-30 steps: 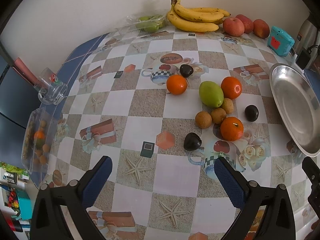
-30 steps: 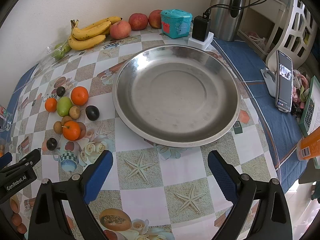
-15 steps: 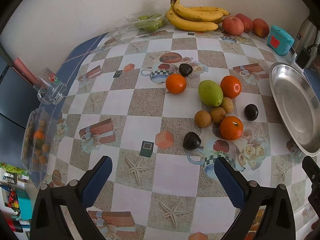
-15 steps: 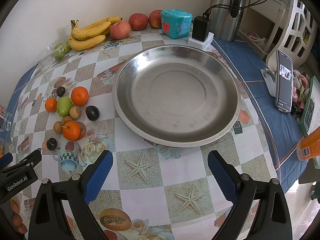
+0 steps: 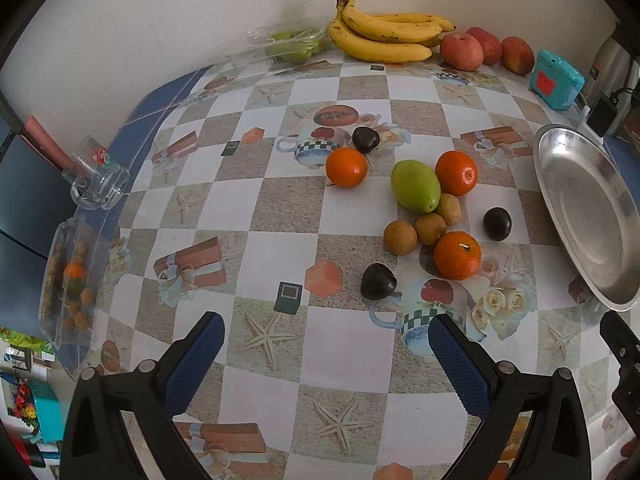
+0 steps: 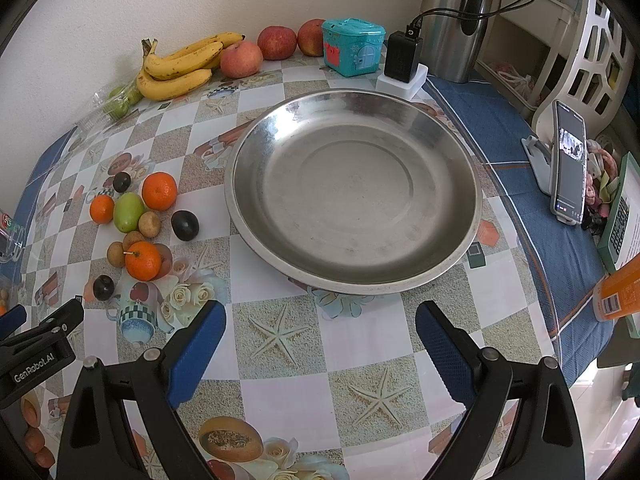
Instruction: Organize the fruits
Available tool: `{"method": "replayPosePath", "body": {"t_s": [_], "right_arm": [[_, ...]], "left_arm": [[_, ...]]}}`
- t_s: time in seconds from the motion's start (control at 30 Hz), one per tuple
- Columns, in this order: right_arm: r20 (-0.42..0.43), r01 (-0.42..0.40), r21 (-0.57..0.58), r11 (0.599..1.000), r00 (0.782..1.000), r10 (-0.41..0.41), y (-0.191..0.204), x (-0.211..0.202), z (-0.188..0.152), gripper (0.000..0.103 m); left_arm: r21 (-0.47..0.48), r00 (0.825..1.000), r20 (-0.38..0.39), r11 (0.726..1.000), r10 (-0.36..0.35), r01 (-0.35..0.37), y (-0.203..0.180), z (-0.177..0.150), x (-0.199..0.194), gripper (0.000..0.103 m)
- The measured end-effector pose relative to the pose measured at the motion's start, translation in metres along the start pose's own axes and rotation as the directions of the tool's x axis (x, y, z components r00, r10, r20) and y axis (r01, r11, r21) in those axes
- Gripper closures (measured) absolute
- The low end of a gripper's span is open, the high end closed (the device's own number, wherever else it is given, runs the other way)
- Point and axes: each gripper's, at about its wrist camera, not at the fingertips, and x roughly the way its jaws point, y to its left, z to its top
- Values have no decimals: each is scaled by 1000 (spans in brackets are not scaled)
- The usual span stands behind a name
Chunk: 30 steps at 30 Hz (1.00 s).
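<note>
Both pairs of jaws stand spread wide, holding nothing: the left gripper (image 5: 326,346) hovers over the patterned tablecloth (image 5: 256,208) just short of the loose fruit, the right gripper (image 6: 320,334) before the bare steel plate (image 6: 460,152). Oranges (image 5: 457,255), a green mango (image 5: 415,186), brown longans (image 5: 400,237) and dark plums (image 5: 378,281) cluster left of the plate. Bananas (image 6: 176,68) and apples (image 6: 241,59) line the white wall. "GenRobot.AI" reads on the left gripper's body in the right view
</note>
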Motion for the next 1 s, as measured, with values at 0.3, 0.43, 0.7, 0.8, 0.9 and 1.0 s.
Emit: {"method": "replayPosePath", "body": {"t_s": [0.3, 0.43, 0.7, 0.8, 0.9, 1.0], "right_arm": [[-1, -1, -1, 1000, 1000, 1, 0, 0, 0, 7], [-7, -3, -8, 1000, 1000, 3, 1, 3, -2, 7], [-15, -10, -12, 1000, 1000, 10, 3, 4, -2, 7], [-18, -13, -16, 1000, 1000, 13, 3, 4, -2, 7], [-22, -17, -19, 1000, 1000, 16, 4, 4, -1, 7], [-26, -23, -24, 999, 999, 23, 4, 5, -1, 7]], "left_arm": [[4, 1000, -6, 1000, -21, 21, 1, 3, 0, 0], [7, 1000, -3, 1000, -30, 30, 1, 4, 1, 0], [-1, 999, 16, 999, -37, 37, 2, 4, 0, 0], [-11, 999, 19, 999, -41, 41, 4, 5, 1, 0], [-23, 998, 34, 999, -46, 46, 6, 5, 1, 0], [-41, 997, 48, 998, -55, 57, 10, 6, 1, 0]]}}
